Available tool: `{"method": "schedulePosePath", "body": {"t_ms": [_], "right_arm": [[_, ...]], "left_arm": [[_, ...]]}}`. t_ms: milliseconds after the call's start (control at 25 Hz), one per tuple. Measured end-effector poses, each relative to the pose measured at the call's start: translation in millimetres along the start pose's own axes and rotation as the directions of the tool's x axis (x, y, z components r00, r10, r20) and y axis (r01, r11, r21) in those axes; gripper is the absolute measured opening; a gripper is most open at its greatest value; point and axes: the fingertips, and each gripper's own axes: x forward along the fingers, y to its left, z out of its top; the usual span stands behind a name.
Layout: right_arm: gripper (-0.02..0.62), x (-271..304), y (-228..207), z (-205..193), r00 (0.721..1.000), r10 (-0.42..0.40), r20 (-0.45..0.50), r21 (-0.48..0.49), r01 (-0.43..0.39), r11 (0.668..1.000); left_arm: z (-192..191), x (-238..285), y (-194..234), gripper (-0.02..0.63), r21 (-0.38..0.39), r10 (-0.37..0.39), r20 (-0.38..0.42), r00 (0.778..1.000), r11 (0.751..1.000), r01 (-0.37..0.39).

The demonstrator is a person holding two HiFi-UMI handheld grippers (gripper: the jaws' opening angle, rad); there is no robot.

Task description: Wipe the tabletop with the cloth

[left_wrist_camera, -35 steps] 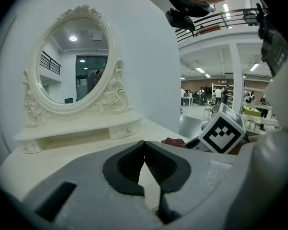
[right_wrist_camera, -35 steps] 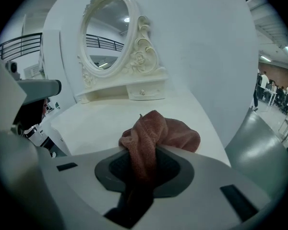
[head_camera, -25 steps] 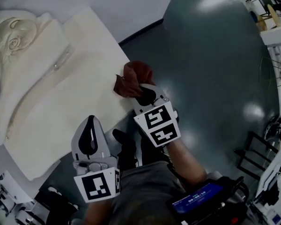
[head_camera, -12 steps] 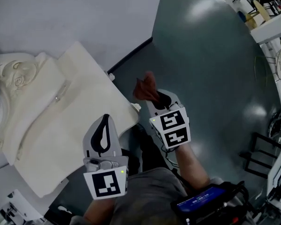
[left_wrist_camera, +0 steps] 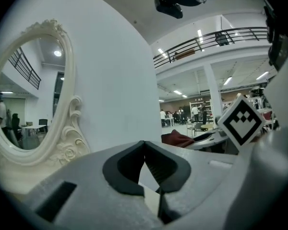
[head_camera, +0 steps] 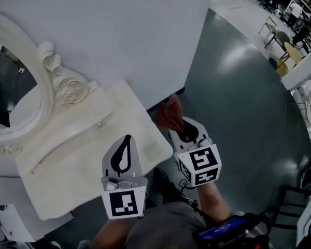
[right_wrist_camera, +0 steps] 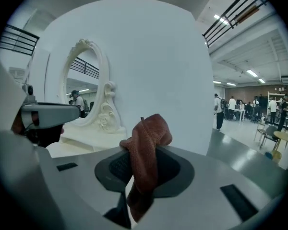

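Note:
A rust-red cloth (head_camera: 168, 116) hangs bunched from my right gripper (head_camera: 180, 123), which is shut on it just past the right corner of the cream tabletop (head_camera: 83, 149), over the floor. In the right gripper view the cloth (right_wrist_camera: 145, 153) is pinched between the jaws and sticks up above them. My left gripper (head_camera: 127, 139) hovers over the tabletop's near right part, shut with nothing in it; its tips meet in the left gripper view (left_wrist_camera: 144, 143). From there the cloth (left_wrist_camera: 179, 139) shows to the right.
An oval mirror in an ornate cream frame (head_camera: 57, 77) stands at the table's left back, against a white wall panel (head_camera: 119, 30). Dark glossy floor (head_camera: 238, 97) spreads to the right. Chairs and tables (head_camera: 287, 40) stand far off at the upper right.
The right gripper has carried the cloth off the tabletop's edge and now holds it beside the corner. The head view has swung up, bringing the mirror and wall into sight.

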Motion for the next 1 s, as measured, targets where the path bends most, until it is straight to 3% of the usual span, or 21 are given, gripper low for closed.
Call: {"method": "schedulePosePath", "body": {"t_ms": [280, 560, 800, 1000], "right_arm": [[0.081, -17, 112, 54, 0.983, 0.126, 0.130, -0.106, -0.113, 0.988], [0.081, -29, 227, 51, 0.947, 0.281, 0.159, -0.183, -0.251, 0.950], [0.080, -39, 286, 47, 0.918, 0.358, 0.169, -0.229, -0.317, 0.920], [0.080, -45, 310, 44, 0.908, 0.381, 0.175, -0.249, -0.334, 0.909]], "left_arm": [[23, -71, 75, 0.014, -0.020, 0.156, 0.063, 0.986, 0.988, -0.156], [11, -153, 137, 0.014, -0.040, 0.314, 0.083, 0.946, 0.949, -0.311], [-2, -209, 158, 0.014, -0.032, 0.383, 0.088, 0.920, 0.924, -0.381], [-4, -233, 166, 0.015, -0.013, 0.406, 0.098, 0.909, 0.913, -0.407]]}}
